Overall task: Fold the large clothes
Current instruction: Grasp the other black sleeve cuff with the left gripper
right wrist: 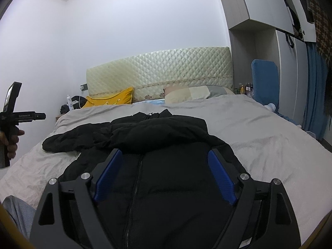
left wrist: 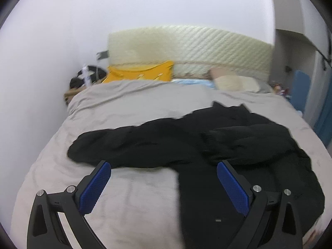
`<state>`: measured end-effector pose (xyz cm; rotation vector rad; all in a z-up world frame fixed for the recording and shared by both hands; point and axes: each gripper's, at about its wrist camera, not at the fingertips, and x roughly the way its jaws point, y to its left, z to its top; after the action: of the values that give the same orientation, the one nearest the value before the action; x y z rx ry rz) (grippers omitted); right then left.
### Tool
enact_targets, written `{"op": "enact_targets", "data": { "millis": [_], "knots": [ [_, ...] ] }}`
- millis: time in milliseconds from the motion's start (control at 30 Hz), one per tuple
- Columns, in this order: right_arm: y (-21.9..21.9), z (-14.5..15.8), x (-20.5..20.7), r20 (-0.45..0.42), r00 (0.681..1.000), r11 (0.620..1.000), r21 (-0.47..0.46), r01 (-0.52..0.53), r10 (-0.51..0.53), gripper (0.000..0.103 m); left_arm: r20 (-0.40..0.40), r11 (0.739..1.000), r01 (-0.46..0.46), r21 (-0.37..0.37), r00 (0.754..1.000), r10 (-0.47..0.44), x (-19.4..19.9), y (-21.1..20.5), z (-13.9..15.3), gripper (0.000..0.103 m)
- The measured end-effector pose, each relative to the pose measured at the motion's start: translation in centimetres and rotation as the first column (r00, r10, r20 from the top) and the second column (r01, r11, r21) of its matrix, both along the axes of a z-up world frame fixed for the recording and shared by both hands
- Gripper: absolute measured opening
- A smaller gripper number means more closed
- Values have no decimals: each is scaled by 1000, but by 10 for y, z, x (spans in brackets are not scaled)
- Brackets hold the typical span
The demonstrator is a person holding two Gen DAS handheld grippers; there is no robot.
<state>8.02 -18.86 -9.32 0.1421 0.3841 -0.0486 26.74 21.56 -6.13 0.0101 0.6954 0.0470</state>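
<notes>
A large black zip-up jacket (left wrist: 207, 145) lies spread on the grey bedspread (left wrist: 134, 108). One sleeve stretches out to the left; the other is folded across the chest. My left gripper (left wrist: 164, 166) is open and empty, hovering above the near edge of the left sleeve. In the right wrist view the jacket (right wrist: 166, 186) fills the foreground, zipper running down its middle. My right gripper (right wrist: 164, 155) is open and empty above the jacket's front, below the folded sleeve. The left gripper's body (right wrist: 12, 114), held in a hand, shows at the far left there.
A quilted headboard (right wrist: 159, 70) stands at the far end with a yellow cushion (right wrist: 110, 99) and pillows (right wrist: 195, 92). A nightstand with items (right wrist: 70, 103) is at the far left. A blue chair (right wrist: 264, 81) and wardrobe (right wrist: 269, 20) stand right of the bed.
</notes>
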Motion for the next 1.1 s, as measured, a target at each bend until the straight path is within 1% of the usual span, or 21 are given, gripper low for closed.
{"op": "enact_targets", "data": {
  "millis": [133, 267, 367, 500, 567, 633, 667, 700, 733, 767, 800, 900, 1000, 1033, 1067, 1100],
  "knots": [
    [4, -7, 4, -20, 1000, 1000, 3, 13, -13, 86, -10, 995, -52, -83, 999, 51, 15, 53, -9, 103],
    [8, -12, 12, -48, 998, 999, -9, 41, -41, 86, -35, 978, -105, -179, 994, 100, 29, 106, -30, 103],
    [11, -14, 19, -72, 996, 998, -34, 43, -46, 86, -70, 954, -149, -260, 988, 136, 41, 148, -52, 103],
    [13, -18, 30, -116, 990, 996, -37, 80, -84, 86, -93, 932, -186, -312, 982, 165, 55, 197, -81, 103],
    [19, -21, 36, -140, 985, 994, -53, 93, -100, 86, -117, 917, -213, -338, 976, 183, 67, 225, -104, 103],
    [24, -24, 42, -159, 981, 993, -63, 101, -110, 86, -139, 897, -236, -374, 970, 198, 79, 250, -125, 103],
    [28, -24, 47, -170, 979, 992, -66, 105, -115, 86, -152, 881, -250, -402, 967, 205, 87, 266, -140, 103],
    [31, -25, 51, -176, 977, 992, -66, 107, -117, 86, -157, 872, -256, -418, 966, 208, 92, 272, -147, 102],
    [35, -25, 54, -180, 977, 992, -66, 108, -118, 86, -165, 852, -263, -452, 964, 210, 100, 286, -161, 101],
    [38, -25, 58, -184, 976, 992, -70, 108, -120, 86, -169, 843, -267, -467, 963, 211, 105, 293, -167, 101],
    [42, -26, 62, -185, 975, 991, -77, 111, -123, 86, -177, 828, -270, -491, 962, 209, 114, 303, -180, 101],
    [56, -29, 76, -186, 974, 988, -108, 113, -132, 86, -189, 821, -268, -505, 962, 198, 135, 317, -204, 101],
    [66, -37, 89, -209, 968, 985, -134, 111, -138, 86, -193, 816, -259, -516, 964, 183, 159, 327, -226, 101],
    [69, -39, 93, -217, 966, 985, -136, 111, -139, 86, -187, 809, -259, -528, 964, 187, 164, 329, -231, 101],
    [71, -41, 97, -231, 962, 984, -132, 115, -144, 86, -168, 791, -255, -556, 967, 193, 171, 334, -236, 101],
    [72, -42, 100, -245, 958, 985, -118, 122, -148, 86, -157, 781, -254, -571, 967, 199, 174, 337, -239, 101]
  ]
}}
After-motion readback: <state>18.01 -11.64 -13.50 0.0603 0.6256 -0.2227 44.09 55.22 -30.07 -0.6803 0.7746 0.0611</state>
